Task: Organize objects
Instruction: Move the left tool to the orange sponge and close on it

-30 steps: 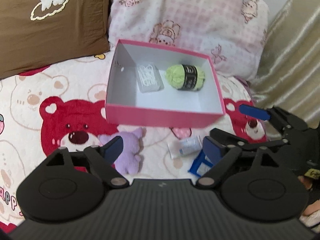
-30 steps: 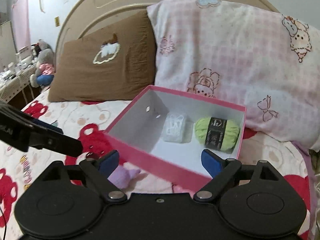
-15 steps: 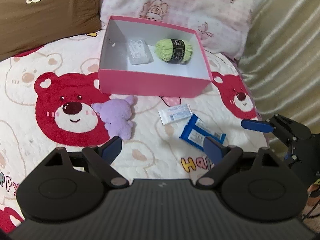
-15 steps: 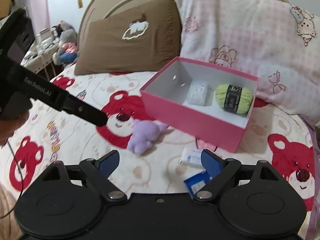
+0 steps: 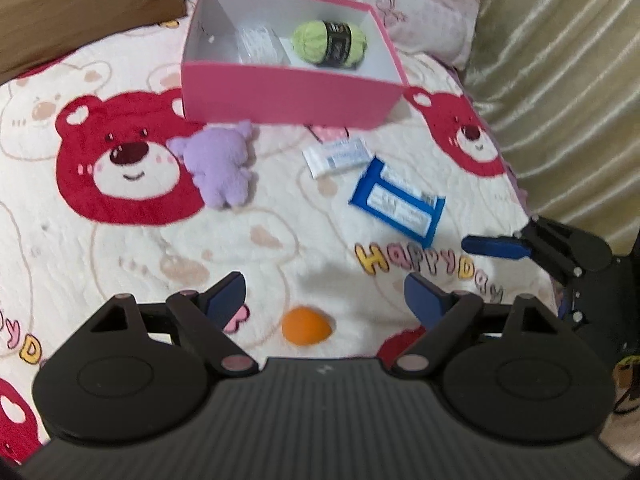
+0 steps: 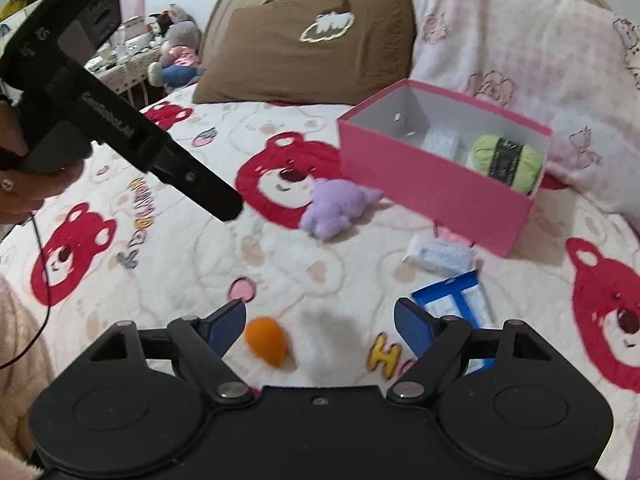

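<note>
Orange ball [image 5: 306, 325]: we're hovering, both hand-held grippers [image 6: 318, 330] spread but closing, nothing between.
Risk: it rolls on the soft bed [image 5: 280, 232] when nudged.

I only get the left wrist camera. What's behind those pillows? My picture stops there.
Observer: A curved beige headboard stands behind the brown pillow.
Operator: Is anything beside the bed over there?
Observer: Yes, a grey plush toy sits on a cluttered side table past the bed's corner.
Operator: Who's holding my gripper?
Observer: A hand grips the handle of the left gripper, with a fluffy peach sleeve below it. Its fingers are closing, with nothing between them.
</note>
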`<state>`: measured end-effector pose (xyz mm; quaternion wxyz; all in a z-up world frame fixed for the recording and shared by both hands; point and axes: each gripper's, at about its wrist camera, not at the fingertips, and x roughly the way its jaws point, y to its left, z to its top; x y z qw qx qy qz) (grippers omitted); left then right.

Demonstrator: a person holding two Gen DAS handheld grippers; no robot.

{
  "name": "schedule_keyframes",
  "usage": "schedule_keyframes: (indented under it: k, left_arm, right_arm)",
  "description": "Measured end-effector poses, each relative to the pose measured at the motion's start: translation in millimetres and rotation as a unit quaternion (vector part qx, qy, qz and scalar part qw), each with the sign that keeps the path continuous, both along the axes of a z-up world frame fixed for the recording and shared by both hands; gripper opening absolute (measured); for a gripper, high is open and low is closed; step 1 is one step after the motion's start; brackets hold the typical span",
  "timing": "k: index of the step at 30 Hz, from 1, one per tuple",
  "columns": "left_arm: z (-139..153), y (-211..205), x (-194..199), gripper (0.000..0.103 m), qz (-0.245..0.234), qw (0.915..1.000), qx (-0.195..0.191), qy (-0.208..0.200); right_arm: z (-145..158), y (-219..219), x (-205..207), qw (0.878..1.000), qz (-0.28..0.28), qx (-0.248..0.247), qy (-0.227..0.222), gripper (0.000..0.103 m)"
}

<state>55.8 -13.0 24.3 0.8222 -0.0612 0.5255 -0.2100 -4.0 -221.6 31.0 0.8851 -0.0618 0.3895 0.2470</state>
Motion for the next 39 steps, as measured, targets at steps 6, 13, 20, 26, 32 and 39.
schedule_keyframes:
  k: [6, 13, 20, 26, 32, 39]
  left_arm:
    - [-24, -6, -13, 0.086, -0.012, 0.9999, 0.0, 0.002]
    - [-60, -8, -24, 0.081, -0.007, 0.9998, -0.009, 0.016]
    - [-79, -8, -41, 0.081, -0.015, 0.9991, -0.039, -0.006]
    - [-111, -13, -47, 0.069, 0.001, 0.9991, -0.042, 0.004]
    - [-129, -10, -47, 0.059, 0.029, 0.9987, -0.042, -0.006]
    - [-142, -4, -42, 0.047, 0.057, 0.9964, -0.063, -0.011]
  right_arm:
    - [-19, 5, -1, 0.999, 0.017, 0.016, 0.03, 0.084]
    - [-58, 23, -3, 0.998, 0.032, 0.01, 0.05, 0.082]
    - [-83, 52, -6, 0.997, 0.059, -0.044, 0.035, 0.079]
    - [-102, 66, -6, 0.996, 0.071, -0.051, 0.035, 0.074]
    - [-118, 85, -4, 0.994, 0.079, -0.077, 0.009, 0.062]
    - [-130, 90, 6, 0.995, 0.054, -0.082, 0.008, 0.048]
